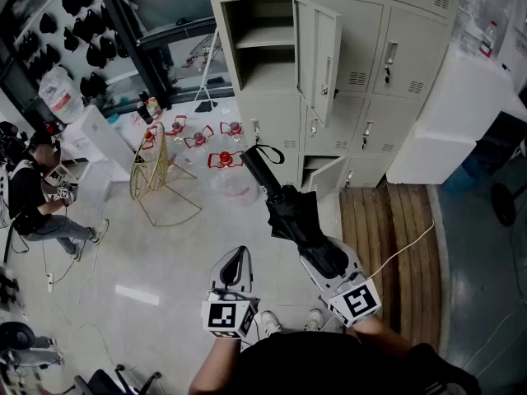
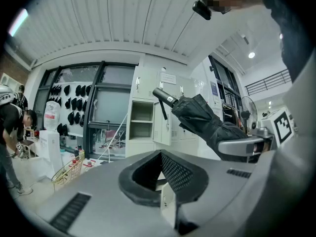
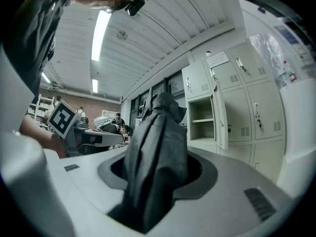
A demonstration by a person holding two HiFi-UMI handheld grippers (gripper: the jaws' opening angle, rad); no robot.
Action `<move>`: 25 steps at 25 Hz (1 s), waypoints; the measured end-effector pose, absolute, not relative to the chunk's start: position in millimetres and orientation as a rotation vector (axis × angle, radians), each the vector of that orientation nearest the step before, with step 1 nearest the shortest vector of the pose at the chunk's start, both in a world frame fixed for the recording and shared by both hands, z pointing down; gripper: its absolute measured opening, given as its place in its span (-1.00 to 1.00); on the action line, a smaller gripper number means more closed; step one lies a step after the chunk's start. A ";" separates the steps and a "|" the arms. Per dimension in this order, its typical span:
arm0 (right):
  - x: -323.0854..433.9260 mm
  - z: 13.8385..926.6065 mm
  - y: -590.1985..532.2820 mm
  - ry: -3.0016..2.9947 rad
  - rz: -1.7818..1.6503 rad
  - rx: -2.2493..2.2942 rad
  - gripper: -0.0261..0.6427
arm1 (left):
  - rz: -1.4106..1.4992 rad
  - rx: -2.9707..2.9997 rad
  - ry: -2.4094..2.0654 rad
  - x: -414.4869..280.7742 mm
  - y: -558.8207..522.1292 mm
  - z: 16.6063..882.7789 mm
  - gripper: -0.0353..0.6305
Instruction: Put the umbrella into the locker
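Note:
A folded black umbrella (image 1: 290, 212) juts forward from my right gripper (image 1: 328, 263), which is shut on its lower canopy. Its handle and strap (image 1: 255, 161) point toward the beige lockers (image 1: 395, 64). One upper compartment (image 1: 265, 49) stands open, its door (image 1: 319, 52) swung out and a shelf inside. In the right gripper view the umbrella (image 3: 155, 142) fills the gap between the jaws of the right gripper (image 3: 159, 174). My left gripper (image 1: 237, 263) hangs beside it, lower left, shut and empty. The left gripper view has its jaws (image 2: 163, 177) below, the umbrella (image 2: 202, 120) to the right.
A low locker door (image 1: 328, 175) is ajar. On the floor lie a gold wire basket (image 1: 156, 171), red-topped items (image 1: 224, 158), a wooden slatted pallet (image 1: 389, 220) and a white cable (image 1: 403, 249). A white box (image 1: 449, 122) stands right. A person (image 1: 37, 208) crouches far left.

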State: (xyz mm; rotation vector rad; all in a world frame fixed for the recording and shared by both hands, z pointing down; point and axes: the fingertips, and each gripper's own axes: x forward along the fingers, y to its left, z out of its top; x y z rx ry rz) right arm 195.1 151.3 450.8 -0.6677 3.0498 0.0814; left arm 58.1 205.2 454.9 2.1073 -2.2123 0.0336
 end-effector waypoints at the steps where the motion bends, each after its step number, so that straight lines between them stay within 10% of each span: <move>1: 194.8 448.4 152.2 3.045 0.096 -0.666 -0.29 | 0.036 2.108 -2.213 58.4 205.8 454.6 -0.90; 25: 171.7 413.4 183.7 2.979 0.108 -0.647 -0.28 | 0.041 2.126 -2.229 28.7 236.6 447.1 -0.90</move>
